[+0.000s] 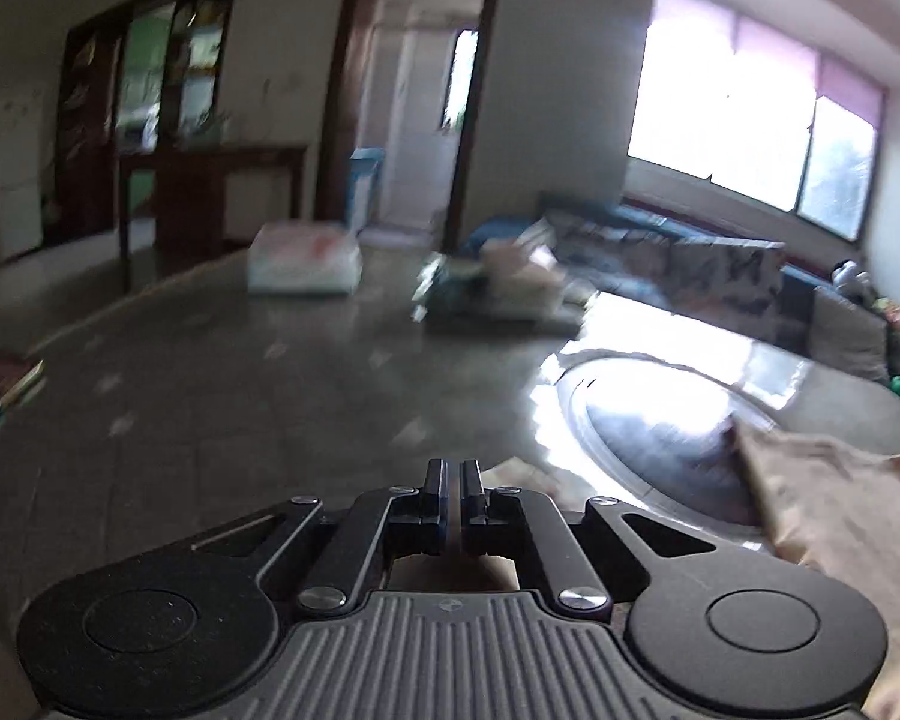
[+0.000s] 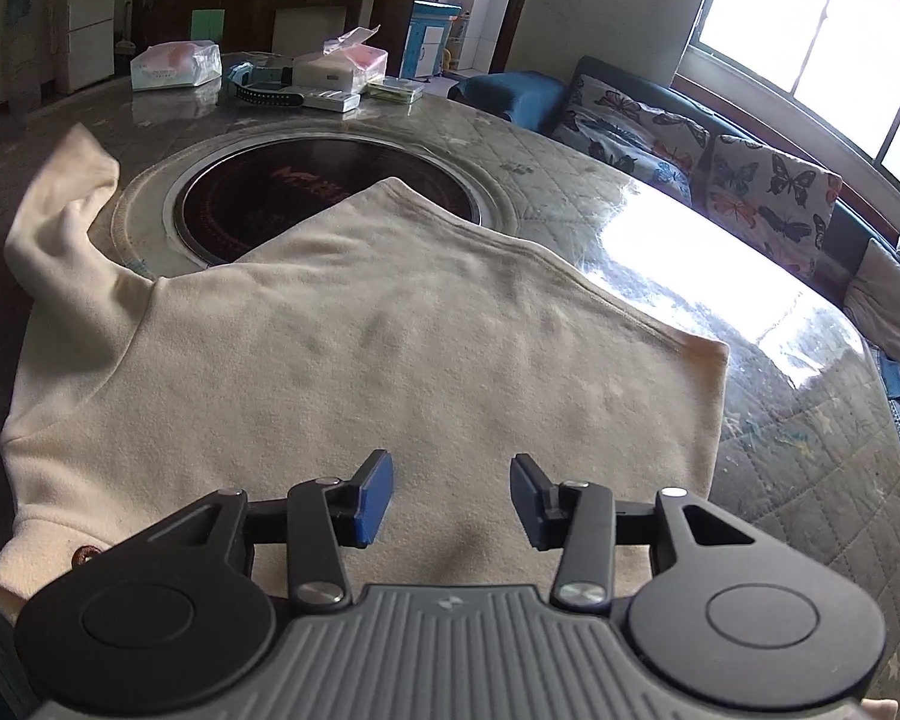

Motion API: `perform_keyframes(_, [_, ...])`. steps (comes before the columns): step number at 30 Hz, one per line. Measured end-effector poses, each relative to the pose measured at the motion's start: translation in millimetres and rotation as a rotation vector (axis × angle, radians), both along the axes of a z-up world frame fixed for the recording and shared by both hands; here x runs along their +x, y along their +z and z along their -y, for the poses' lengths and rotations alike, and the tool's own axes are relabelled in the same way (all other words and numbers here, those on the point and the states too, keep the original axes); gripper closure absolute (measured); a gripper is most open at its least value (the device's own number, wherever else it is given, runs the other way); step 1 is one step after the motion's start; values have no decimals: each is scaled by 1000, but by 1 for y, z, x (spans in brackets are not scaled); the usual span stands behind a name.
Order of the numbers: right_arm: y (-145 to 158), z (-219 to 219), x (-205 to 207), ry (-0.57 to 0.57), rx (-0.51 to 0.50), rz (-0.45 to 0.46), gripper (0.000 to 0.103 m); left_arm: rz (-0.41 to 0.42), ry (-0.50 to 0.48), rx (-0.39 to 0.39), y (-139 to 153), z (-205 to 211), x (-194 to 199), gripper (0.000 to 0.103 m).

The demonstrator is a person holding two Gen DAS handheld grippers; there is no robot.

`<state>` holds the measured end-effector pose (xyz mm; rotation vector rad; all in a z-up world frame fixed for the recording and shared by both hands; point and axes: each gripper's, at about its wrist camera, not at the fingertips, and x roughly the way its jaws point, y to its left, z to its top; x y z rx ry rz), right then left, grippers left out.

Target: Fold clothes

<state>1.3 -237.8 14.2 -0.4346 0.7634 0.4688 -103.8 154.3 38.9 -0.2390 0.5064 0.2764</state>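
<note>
Two grippers: the right gripper (image 2: pixel 450 495) hangs with jaws apart and empty over the cream sweatshirt (image 2: pixel 354 348), which lies flat on the round table (image 2: pixel 750 480); the left gripper (image 1: pixel 453 495) is closed, holding nothing visible. Risk: pinching both layers, dragging the sleeve (image 2: pixel 60 204) askew.

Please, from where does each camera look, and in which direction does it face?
Left wrist: sits on the left tool, looks level across the round grey table toward the doorway; shut fingers show.
Right wrist: sits on the right tool, tilts down on the cream fleece sweater; open blue-padded fingers show.
Shared: table, sweater, round black inset cooktop, white tissue pack, window.
</note>
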Motion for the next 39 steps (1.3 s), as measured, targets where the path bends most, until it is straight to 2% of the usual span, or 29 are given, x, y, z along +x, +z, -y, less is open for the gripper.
perform_keyframes(2, [0, 0, 0, 2, 0, -2, 58, -29, -5, -25, -3, -5, 2, 97])
perform_keyframes(3, [1, -1, 1, 4, -2, -1, 58, -30, -21, -20, -2, -3, 5, 93])
perform_keyframes(5, [2, -2, 1, 7, -3, 1, 58, -37, -56, -1, 0, 3, 14, 73])
perform_keyframes(6, [2, -3, 0, 10, 0, 1, 58, -42, -68, 14, 0, 7, 21, 59])
perform_keyframes(7, [3, -4, -1, 14, 5, 1, 58, -46, -81, 40, -1, 11, 28, 57])
perform_keyframes(11, [9, -14, -8, 54, 19, 7, 58, -95, -134, 135, -12, 27, 57, 56])
perform_keyframes(15, [14, -26, -14, 97, 23, 18, 56, -141, -193, 135, -24, 30, 73, 58])
perform_keyframes(17, [16, -31, -16, 114, 26, 23, 55, -153, -209, 154, -29, 32, 76, 75])
perform_keyframes(18, [17, -33, -17, 122, 28, 26, 55, -151, -212, 159, -31, 33, 75, 91])
perform_keyframes(20, [19, -36, -19, 135, 33, 31, 55, -130, -194, 172, -31, 34, 71, 98])
perform_keyframes(25, [22, -44, -21, 160, 44, 35, 55, 65, -92, 253, -3, 38, 46, 97])
perform_keyframes(30, [15, -49, -22, 169, 32, 19, 55, -51, -67, 300, -14, 31, 61, 87])
perform_keyframes(34, [18, -51, -26, 184, 52, 18, 55, -91, -36, 289, -15, 30, 63, 87])
perform_keyframes(36, [19, -53, -27, 196, 61, 16, 55, -80, -80, 279, -12, 36, 61, 87])
perform_keyframes(39, [19, -66, -30, 240, 79, 10, 55, -88, -173, 303, -17, 52, 61, 87])
